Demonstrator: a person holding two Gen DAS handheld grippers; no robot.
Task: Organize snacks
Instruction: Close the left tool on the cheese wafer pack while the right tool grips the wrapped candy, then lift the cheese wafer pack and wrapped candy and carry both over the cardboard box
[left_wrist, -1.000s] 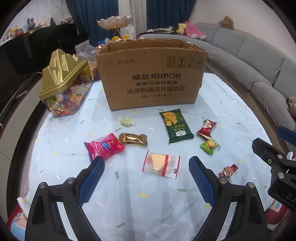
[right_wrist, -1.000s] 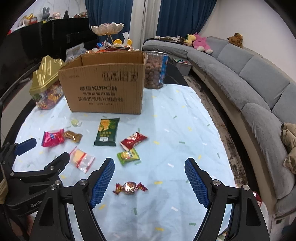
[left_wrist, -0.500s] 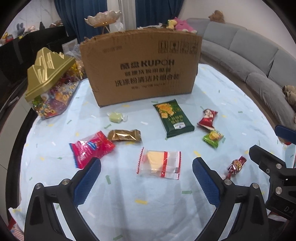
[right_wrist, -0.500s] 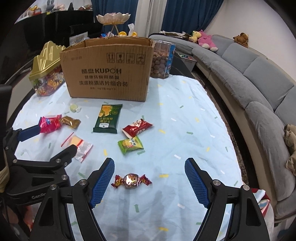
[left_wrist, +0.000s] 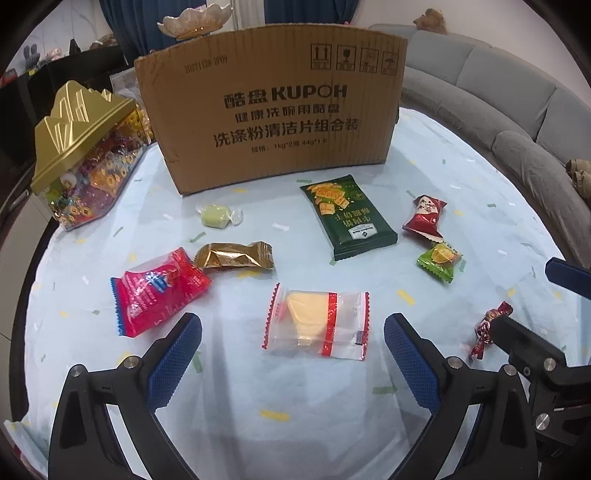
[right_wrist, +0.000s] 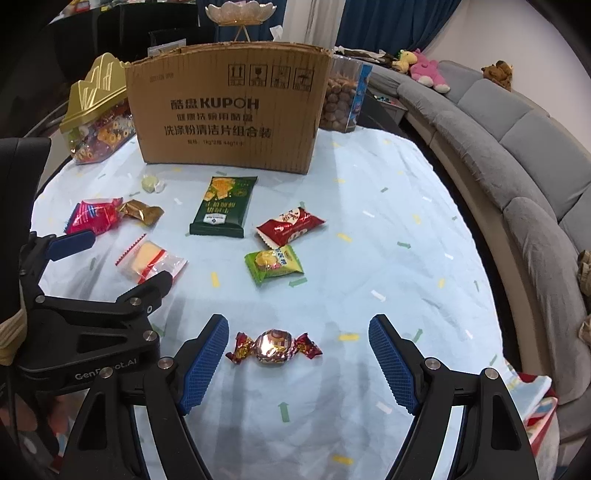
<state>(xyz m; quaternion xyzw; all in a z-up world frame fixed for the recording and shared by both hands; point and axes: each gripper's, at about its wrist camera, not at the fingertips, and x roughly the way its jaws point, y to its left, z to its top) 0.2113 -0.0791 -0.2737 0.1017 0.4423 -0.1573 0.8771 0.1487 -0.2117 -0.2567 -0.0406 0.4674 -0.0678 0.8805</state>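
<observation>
Loose snacks lie on a pale blue tablecloth (left_wrist: 461, 177) in front of an open cardboard box (left_wrist: 273, 107). My left gripper (left_wrist: 291, 326) is open and hangs low over a clear packet with a yellow cake (left_wrist: 317, 321), its blue pads on either side of the packet and not touching it. My right gripper (right_wrist: 298, 325) is open too, and a red-and-gold twisted foil candy (right_wrist: 273, 347) lies between its pads, nearer the left one. Further back lie a pink packet (left_wrist: 159, 291), a gold packet (left_wrist: 232, 254) and a dark green cracker packet (left_wrist: 347, 218).
A red packet (right_wrist: 291, 225), a small green packet (right_wrist: 275, 264) and a pale green candy (left_wrist: 216, 216) also lie loose. A gold-lidded candy jar (left_wrist: 81, 155) stands left of the box, a cookie jar (right_wrist: 340, 99) behind it. A grey sofa (right_wrist: 517, 147) curves round the right.
Both grippers have sunk toward the table, so the cake packet and the foil candy look larger and sit between the pads. The left jaws have spread a little wider.
</observation>
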